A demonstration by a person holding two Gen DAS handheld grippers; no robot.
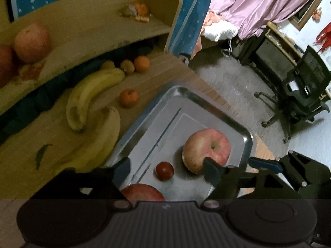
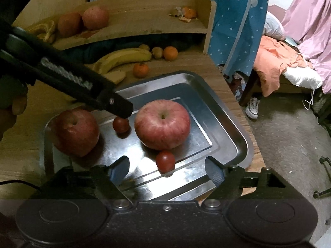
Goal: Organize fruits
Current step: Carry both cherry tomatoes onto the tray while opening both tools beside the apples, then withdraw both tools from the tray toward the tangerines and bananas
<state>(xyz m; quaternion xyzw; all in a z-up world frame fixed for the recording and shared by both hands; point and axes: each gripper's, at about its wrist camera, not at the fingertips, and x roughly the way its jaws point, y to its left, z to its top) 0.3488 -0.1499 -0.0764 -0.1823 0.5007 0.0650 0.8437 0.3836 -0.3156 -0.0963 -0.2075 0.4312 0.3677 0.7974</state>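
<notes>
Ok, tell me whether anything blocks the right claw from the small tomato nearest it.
Nothing visible does. The right claw stands open, with the near small tomato between its fingers on the metal tray.

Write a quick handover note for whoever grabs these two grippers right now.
Left gripper: open, empty, over the tray's near-left part.
Right gripper: open, empty, low over the tray's near edge.
In the metal tray: pale apple, darker apple, two small red fruits.
On the desk: bananas, oranges, kiwis.
On the shelf: two apples, an orange.
Left to do: probably the loose desk fruit.
</notes>
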